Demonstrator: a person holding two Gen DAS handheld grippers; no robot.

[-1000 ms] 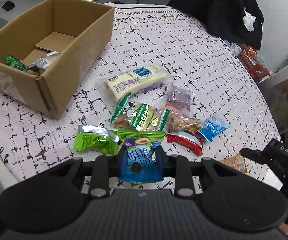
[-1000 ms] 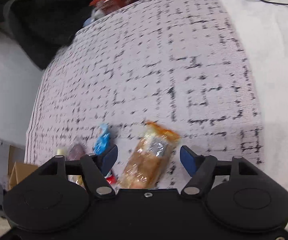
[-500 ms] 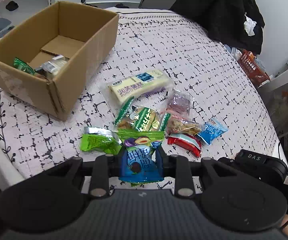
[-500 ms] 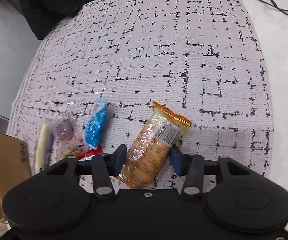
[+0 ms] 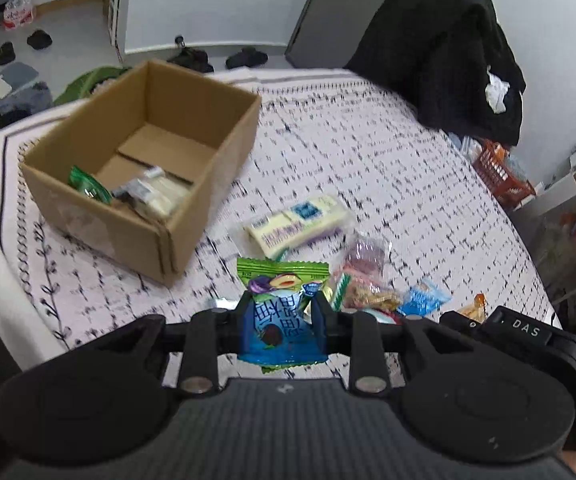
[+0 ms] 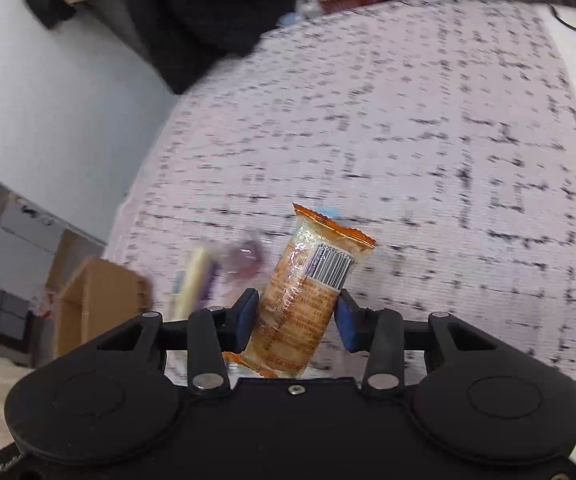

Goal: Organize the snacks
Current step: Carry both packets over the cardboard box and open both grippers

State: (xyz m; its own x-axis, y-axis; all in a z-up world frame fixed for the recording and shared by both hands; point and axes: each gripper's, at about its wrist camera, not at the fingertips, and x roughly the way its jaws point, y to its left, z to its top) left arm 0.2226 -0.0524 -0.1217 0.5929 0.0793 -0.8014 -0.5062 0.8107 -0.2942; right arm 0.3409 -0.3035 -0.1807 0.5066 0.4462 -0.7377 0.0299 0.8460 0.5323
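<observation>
While both grippers hold snacks above a patterned bedspread [image 5: 368, 152], an open cardboard box [image 5: 192, 216] sits at the left of the bed. Inside it lie one green packet [image 5: 88, 186] against the near wall and a cluster of pale and clear wrappers [image 5: 150, 196] beside it, too jumbled to count; the far half of the box floor is bare.

Five loose snacks remain in plain sight on the spread, to the right of the box: one long pale-yellow bar [image 5: 298, 226], one clear pouch with a purple filling [image 5: 364, 258], one green-striped bag of crackers [image 5: 362, 294], one small light-blue packet [image 5: 424, 300], and a sliver of a silver wrapper [image 5: 220, 303] at the gripper's edge.

At the left, the left gripper [image 5: 282, 320] is clamped on one blue-and-green packet [image 5: 280, 312], its green end sticking up past the fingers. At the right, the right gripper [image 6: 294, 316] has just been closing and now pinches one orange bar [image 6: 304, 300] with a barcode, held nearly upright.

Compared with a second ago, the orange bar has left the spread, where it lay between wide-set fingers, and the blue-and-green packet is higher above the pile, with the box now fuller in view.
</observation>
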